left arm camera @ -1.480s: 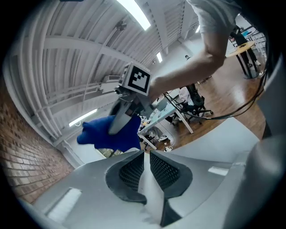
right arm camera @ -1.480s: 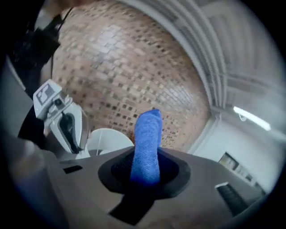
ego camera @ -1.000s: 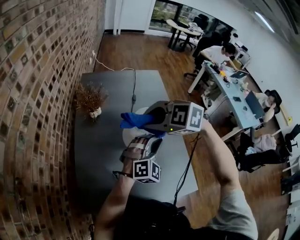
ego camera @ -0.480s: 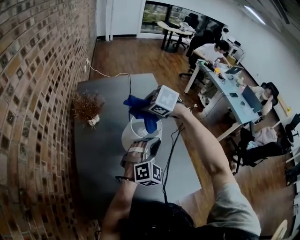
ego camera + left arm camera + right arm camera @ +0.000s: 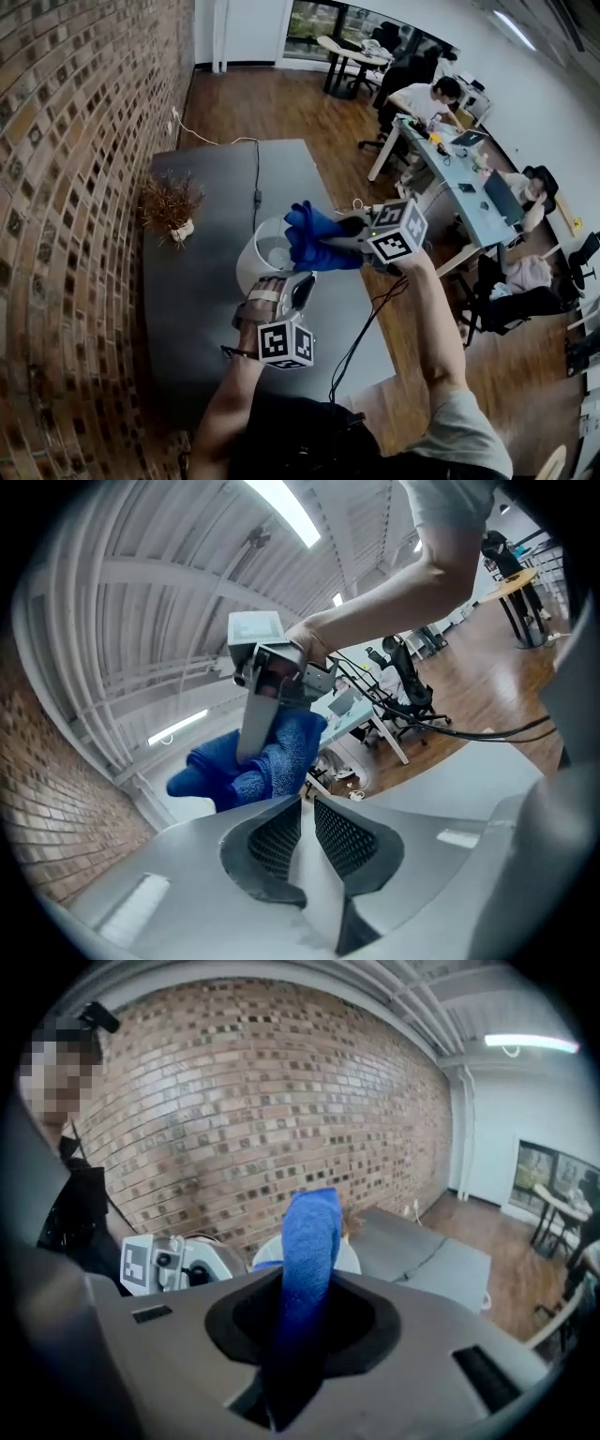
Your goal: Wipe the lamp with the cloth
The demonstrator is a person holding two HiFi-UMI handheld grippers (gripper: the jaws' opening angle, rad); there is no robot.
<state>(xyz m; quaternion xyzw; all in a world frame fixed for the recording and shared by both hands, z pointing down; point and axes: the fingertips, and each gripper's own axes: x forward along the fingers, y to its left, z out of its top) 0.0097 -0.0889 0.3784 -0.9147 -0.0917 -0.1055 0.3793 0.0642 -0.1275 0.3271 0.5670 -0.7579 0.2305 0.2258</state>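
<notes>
A white lamp shade (image 5: 262, 251) stands on the grey table (image 5: 202, 314). My left gripper (image 5: 281, 284) is shut on the shade's near rim; in the left gripper view a thin white edge (image 5: 309, 874) sits pinched between its pads (image 5: 349, 834). My right gripper (image 5: 349, 239) is shut on a blue cloth (image 5: 314, 239), which lies bunched against the shade's right upper edge. In the right gripper view the cloth (image 5: 311, 1232) stands up out of the jaws, with the shade (image 5: 351, 1258) behind it and the left gripper (image 5: 173, 1265) to the left.
A dried plant in a small pot (image 5: 171, 206) stands by the brick wall (image 5: 66, 187) at the table's left. A black cable (image 5: 255, 178) runs along the table's far half. Desks with seated people (image 5: 441, 103) are off to the right, across wooden floor.
My right gripper has swung with the cloth from above the shade's far side down to its right side and rolled over. The left gripper has stayed on the rim.
</notes>
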